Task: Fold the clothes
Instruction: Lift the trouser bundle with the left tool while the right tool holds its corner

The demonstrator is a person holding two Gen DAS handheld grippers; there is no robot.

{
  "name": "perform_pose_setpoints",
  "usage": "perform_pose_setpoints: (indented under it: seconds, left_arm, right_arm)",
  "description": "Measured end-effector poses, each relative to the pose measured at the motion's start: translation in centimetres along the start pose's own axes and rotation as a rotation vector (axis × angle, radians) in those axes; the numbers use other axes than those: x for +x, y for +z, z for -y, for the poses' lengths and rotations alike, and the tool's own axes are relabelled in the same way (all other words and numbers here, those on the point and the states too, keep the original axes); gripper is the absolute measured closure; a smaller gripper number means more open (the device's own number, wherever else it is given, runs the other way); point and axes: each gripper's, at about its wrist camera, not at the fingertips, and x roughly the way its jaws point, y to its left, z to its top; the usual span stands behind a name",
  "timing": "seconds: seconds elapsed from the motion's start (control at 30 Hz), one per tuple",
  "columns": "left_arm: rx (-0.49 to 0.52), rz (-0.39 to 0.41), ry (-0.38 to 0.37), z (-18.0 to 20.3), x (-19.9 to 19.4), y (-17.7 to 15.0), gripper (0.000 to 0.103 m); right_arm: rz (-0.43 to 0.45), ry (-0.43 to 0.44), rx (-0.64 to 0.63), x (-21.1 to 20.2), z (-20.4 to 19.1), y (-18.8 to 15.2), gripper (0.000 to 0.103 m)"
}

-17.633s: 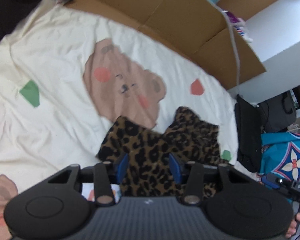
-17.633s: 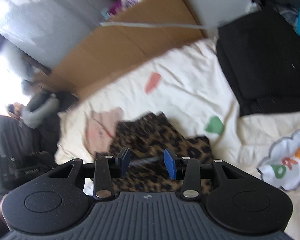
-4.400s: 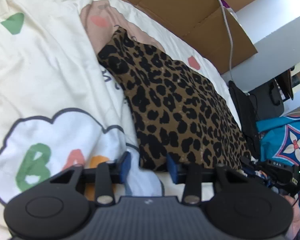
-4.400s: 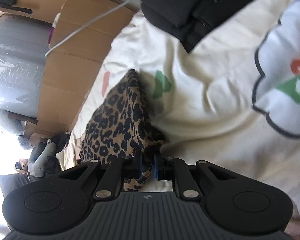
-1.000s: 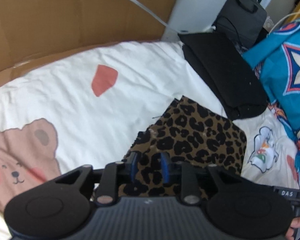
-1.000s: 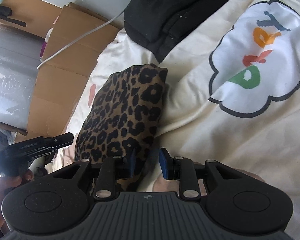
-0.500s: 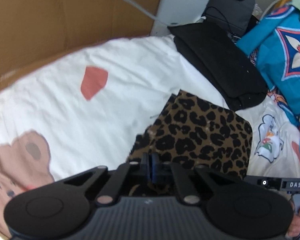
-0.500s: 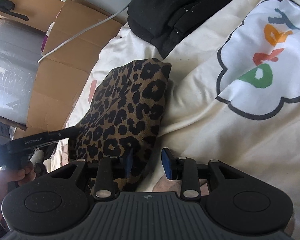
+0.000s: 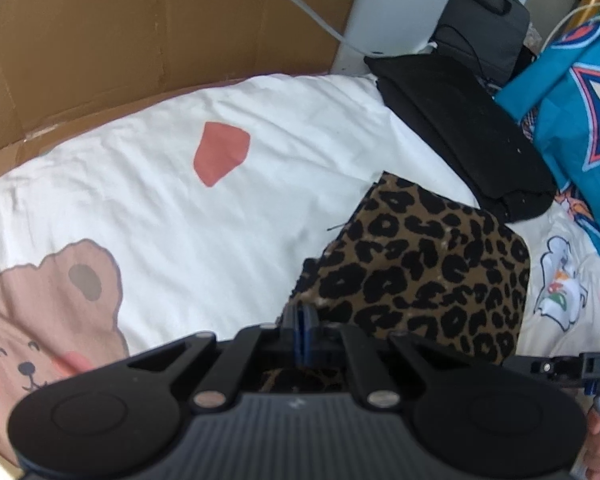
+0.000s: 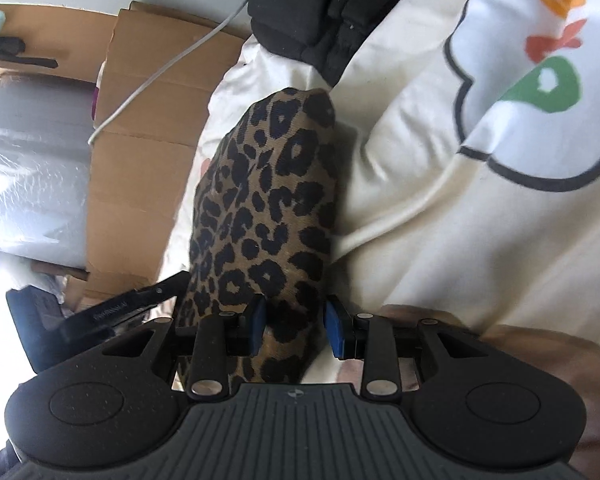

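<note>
A folded leopard-print garment [image 9: 428, 276] lies on a cream bedsheet with cartoon prints [image 9: 180, 208]. My left gripper [image 9: 301, 330] is shut on the garment's near left edge. In the right wrist view the same garment [image 10: 268, 200] stretches away from me, and my right gripper [image 10: 294, 326] is open with its blue pads on either side of the garment's near end. The left gripper's body [image 10: 100, 312] shows at the garment's left side.
A folded black garment [image 9: 472, 140] lies just beyond the leopard one, also seen in the right wrist view [image 10: 320, 12]. Cardboard [image 9: 140, 40] lines the bed's far edge with a white cable [image 9: 300, 12] over it. A blue patterned cloth [image 9: 580, 120] lies at right.
My left gripper has closed on the garment's edge. My right gripper has stayed open and moved forward around the garment's near end.
</note>
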Motion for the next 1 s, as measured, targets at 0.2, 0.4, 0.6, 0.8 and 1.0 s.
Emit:
perform_pose_setpoints:
  seconds: [0.2, 0.4, 0.6, 0.8, 1.0]
  left_arm:
    - [-0.014, 0.016, -0.005, -0.5, 0.5, -0.4, 0.100]
    - [-0.003, 0.015, -0.006, -0.6, 0.5, -0.3, 0.100]
    - [-0.022, 0.016, -0.010, -0.8, 0.5, -0.6, 0.100]
    - [-0.020, -0.013, -0.009, -0.9, 0.2, -0.3, 0.098]
    - [-0.040, -0.025, -0.012, -1.0, -0.5, 1.3, 0.065]
  right_arm:
    - [-0.025, 0.035, 0.029, 1.2, -0.4, 0.7, 0.092]
    - [-0.011, 0.073, 0.024, 0.1, -1.7, 1.1, 0.096]
    - [-0.044, 0.071, 0.017, 1.6, -2.1, 0.5, 0.058]
    - [-0.056, 0.061, 0.028, 2.8, -2.3, 0.3, 0.094]
    - [-0.046, 0.064, 0.021, 2.3, -2.3, 0.1, 0.095]
